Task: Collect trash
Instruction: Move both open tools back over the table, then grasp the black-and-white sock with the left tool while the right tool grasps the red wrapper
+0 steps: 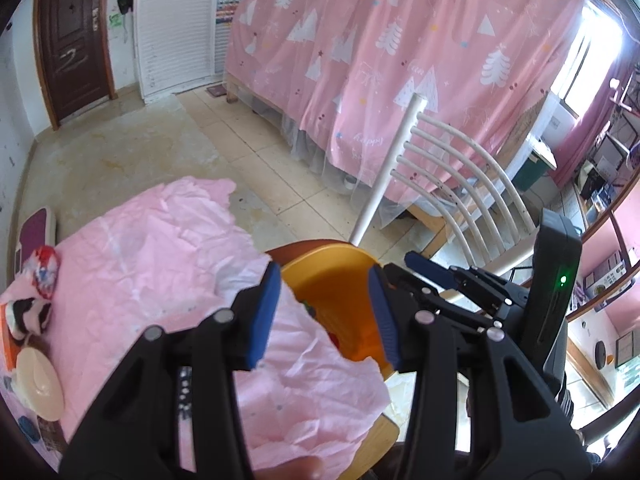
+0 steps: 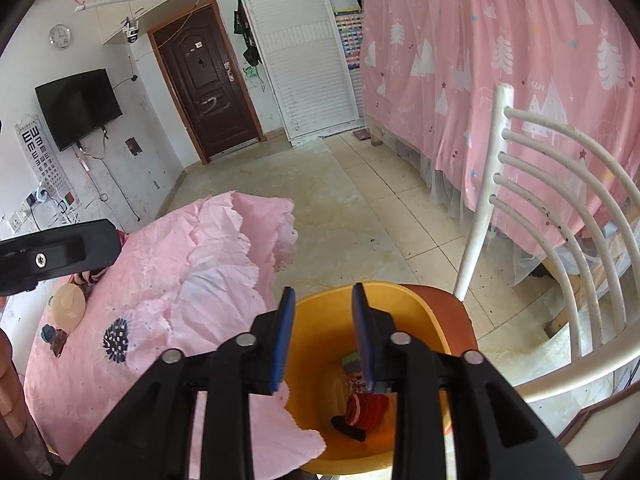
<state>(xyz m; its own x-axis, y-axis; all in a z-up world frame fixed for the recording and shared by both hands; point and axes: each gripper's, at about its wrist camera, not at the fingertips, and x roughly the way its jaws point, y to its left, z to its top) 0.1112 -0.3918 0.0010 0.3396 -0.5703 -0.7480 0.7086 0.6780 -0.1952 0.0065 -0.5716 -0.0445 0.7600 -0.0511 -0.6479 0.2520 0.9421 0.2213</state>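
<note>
Both grippers tilt downward over the orange bin (image 2: 316, 312): left gripper (image 1: 324, 316) and right gripper (image 2: 323, 334) spread, seemingly empty; chair (image 2: 560, 216) at two o'clock.

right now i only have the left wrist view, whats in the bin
Observer: The right wrist view looks into the bin. A red striped scrap and a black piece lie at the bottom.
Operator: is the right tool holding anything
Observer: No. The right tool is open above the bin, with nothing between its fingers.
</note>
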